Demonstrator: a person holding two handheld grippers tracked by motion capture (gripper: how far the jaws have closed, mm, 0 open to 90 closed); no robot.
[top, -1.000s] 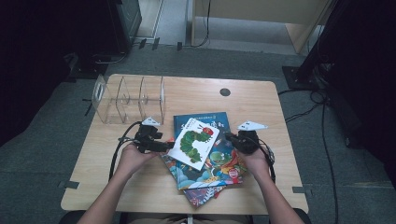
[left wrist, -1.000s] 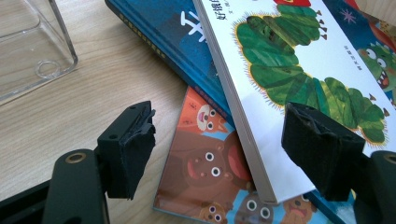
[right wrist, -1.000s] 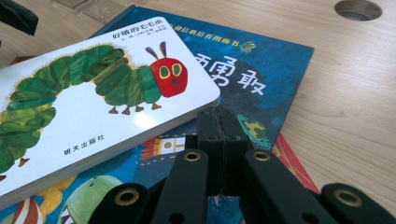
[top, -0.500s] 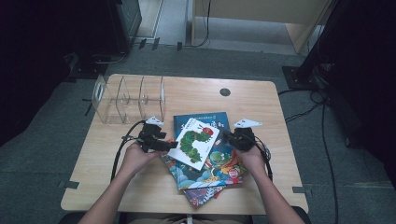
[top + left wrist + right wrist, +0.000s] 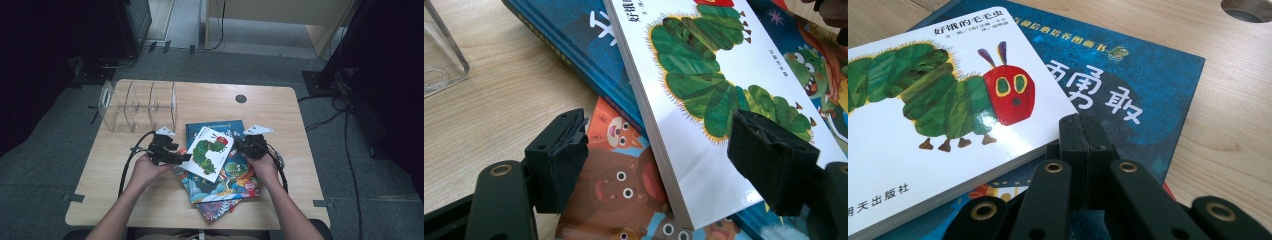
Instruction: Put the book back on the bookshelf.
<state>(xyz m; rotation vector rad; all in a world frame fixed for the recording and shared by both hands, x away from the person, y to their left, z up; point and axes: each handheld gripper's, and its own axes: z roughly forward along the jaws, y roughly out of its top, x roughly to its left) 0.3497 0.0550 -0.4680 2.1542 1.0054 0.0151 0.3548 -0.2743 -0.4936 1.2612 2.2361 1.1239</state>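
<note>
Left tongs (image 5: 181,158): jaws spread, straddling the near left corner of the caterpillar book (image 5: 207,153). One pad lies over the white cover, the other off the book's side above the bear book (image 5: 624,195); neither pad presses on the board, and a gap shows on both sides. The jaws have just been opening a little, with that corner between them.

Right tongs (image 5: 243,145): jaws pressed together, empty, tips just beside the caterpillar book's right edge, over the blue book (image 5: 235,129).

Caterpillar book: thick white board book with a green segmented caterpillar, red head, yellow-green eyes, and black characters at the top. It lies tilted on top of a loose pile near the middle of the table (image 5: 295,150), toward the person's side.

View differences: the left gripper view shows the book's stacked white page edge and the bear book beneath. The right gripper view shows the red head (image 5: 1009,94), the title characters and the blue book's large white characters. The high view shows the whole pile, both hands, and a clear rack (image 5: 140,106) at the far left corner.

Edges and room: the rack stands well apart from the pile, with bare wood between. Bare wood also lies right of the pile up to the right edge, and behind the blue book up to a round hole (image 5: 241,98) near the far edge. The lowest books reach close to the near edge.
</note>
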